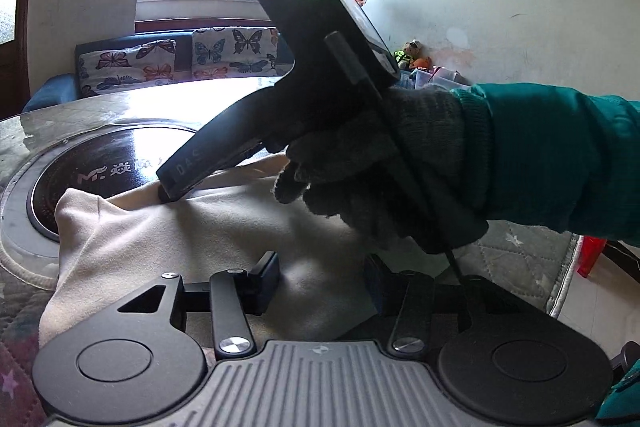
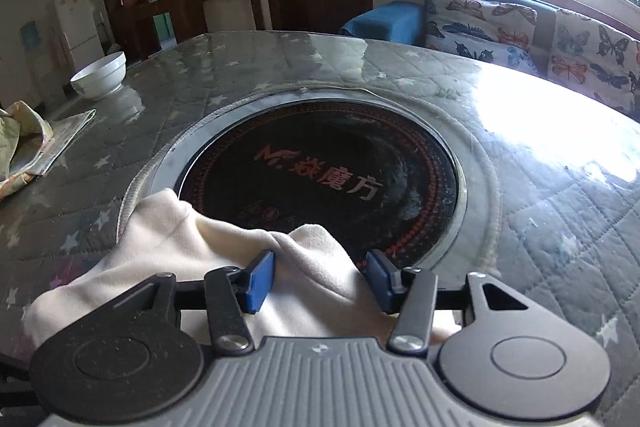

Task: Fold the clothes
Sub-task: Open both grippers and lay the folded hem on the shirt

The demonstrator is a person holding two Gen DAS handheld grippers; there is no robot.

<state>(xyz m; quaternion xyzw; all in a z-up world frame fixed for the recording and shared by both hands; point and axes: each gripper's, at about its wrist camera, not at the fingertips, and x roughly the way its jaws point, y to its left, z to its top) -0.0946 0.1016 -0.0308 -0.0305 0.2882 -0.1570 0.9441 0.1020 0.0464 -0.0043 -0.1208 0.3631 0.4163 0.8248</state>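
A cream garment point(image 1: 200, 239) lies crumpled on the quilted table cover, its far edge lapping onto the round black cooktop point(image 1: 100, 167). My left gripper point(image 1: 320, 283) hovers over the garment's near part, jaws apart with nothing pressed between them. My right gripper point(image 1: 170, 189), held by a grey-gloved hand point(image 1: 360, 179) in a teal sleeve, points down at the garment's far edge. In the right wrist view the right gripper point(image 2: 320, 283) stands open. A hump of the garment point(image 2: 160, 239) sits between its blue pads point(image 2: 260, 283), with gaps on both sides.
The cooktop point(image 2: 320, 163) is sunk into the middle of the round table point(image 2: 560, 227). A white bowl point(image 2: 100, 75) and a patterned cloth point(image 2: 36, 143) lie at the far left. A sofa with butterfly cushions point(image 2: 520, 27) stands behind the table.
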